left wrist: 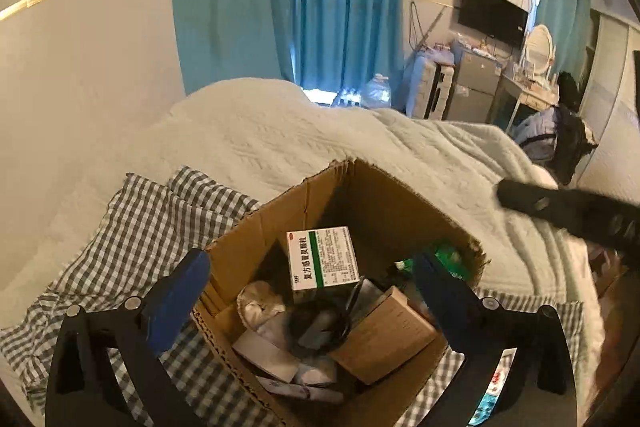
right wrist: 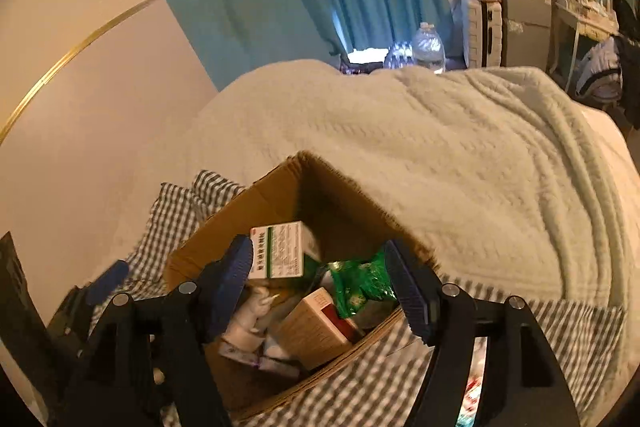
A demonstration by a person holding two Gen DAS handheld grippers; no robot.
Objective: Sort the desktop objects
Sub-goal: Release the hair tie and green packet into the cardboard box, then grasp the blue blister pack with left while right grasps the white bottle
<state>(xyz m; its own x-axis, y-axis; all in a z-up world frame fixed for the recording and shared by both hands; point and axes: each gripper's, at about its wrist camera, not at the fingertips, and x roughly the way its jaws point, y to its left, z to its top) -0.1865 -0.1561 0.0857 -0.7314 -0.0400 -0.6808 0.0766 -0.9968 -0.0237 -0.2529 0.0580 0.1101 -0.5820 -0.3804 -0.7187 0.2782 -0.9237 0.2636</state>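
An open cardboard box point(left wrist: 362, 195) sits on a checked cloth on the bed; it also shows in the right wrist view point(right wrist: 280, 183). Inside lie a white-and-green medicine box point(left wrist: 322, 259) point(right wrist: 282, 251), a brown carton point(left wrist: 386, 335) point(right wrist: 316, 327), a green foil packet point(left wrist: 450, 259) point(right wrist: 362, 281), white packets point(left wrist: 264, 315) and a dark item point(left wrist: 324, 323). My left gripper point(left wrist: 314, 291) is open and empty, its blue fingers straddling the box. My right gripper point(right wrist: 320, 283) is open and empty above the box's near side. The right gripper's finger point(left wrist: 560, 207) shows at the right of the left wrist view.
The checked cloth point(left wrist: 140, 227) point(right wrist: 520, 339) covers the bed's near part; a pale blanket point(left wrist: 280, 131) point(right wrist: 460, 155) lies behind the box. A colourful packet point(left wrist: 494, 391) point(right wrist: 474, 387) lies at the lower right. A wall stands to the left, blue curtains and furniture far behind.
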